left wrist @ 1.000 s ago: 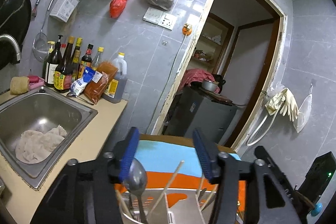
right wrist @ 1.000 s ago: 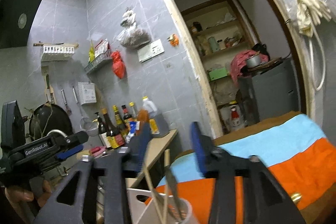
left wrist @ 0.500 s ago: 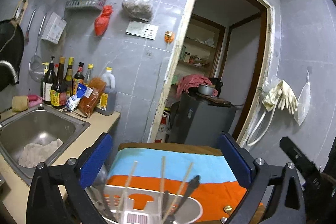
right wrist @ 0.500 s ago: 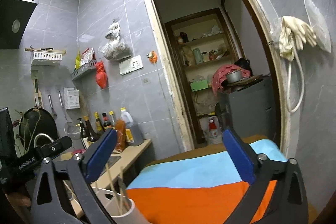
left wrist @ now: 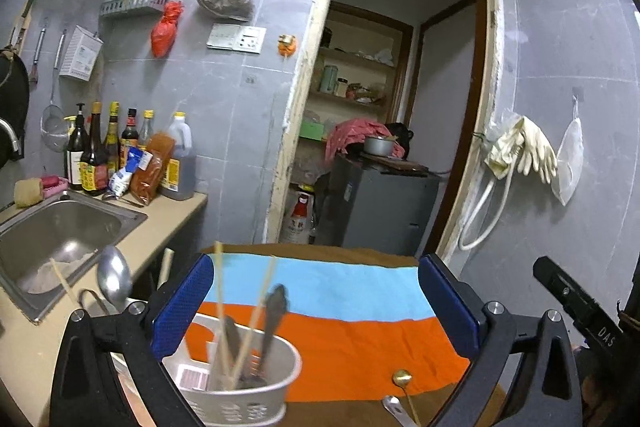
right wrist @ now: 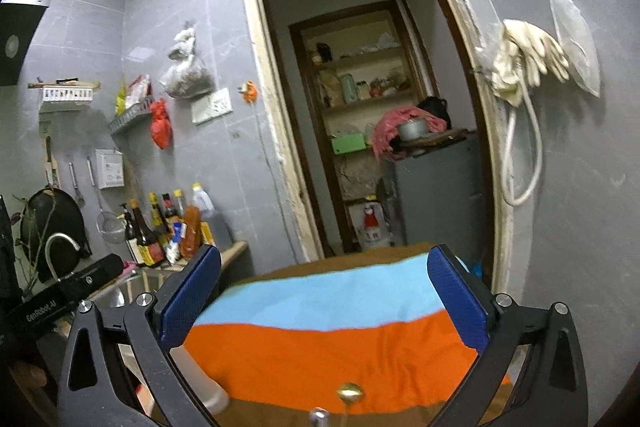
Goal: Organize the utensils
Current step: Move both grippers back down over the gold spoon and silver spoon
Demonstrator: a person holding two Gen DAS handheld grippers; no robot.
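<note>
- The white utensil holder (left wrist: 236, 383) stands at the near left corner of the desk (left wrist: 344, 413), partly on the orange band of the two-colour cloth (left wrist: 352, 331).
- Chopsticks (left wrist: 224, 307), a dark spoon (left wrist: 274, 311) and other blurred utensils stand upright in it.
- A gold spoon (left wrist: 402, 379) and a silver utensil (left wrist: 394, 407) lie loose at the near edge of the desk, right of the holder.
- The left claw (left wrist: 316, 301) is spread wide around the holder's upper part, its blue pads clear of it, gripping nothing.
- The right claw (right wrist: 324, 297) is equally wide apart and empty, above the cloth (right wrist: 332, 347).
- A ladle (left wrist: 114, 281) stands left of the desk, beside the steel sink (left wrist: 60, 227).
</note>
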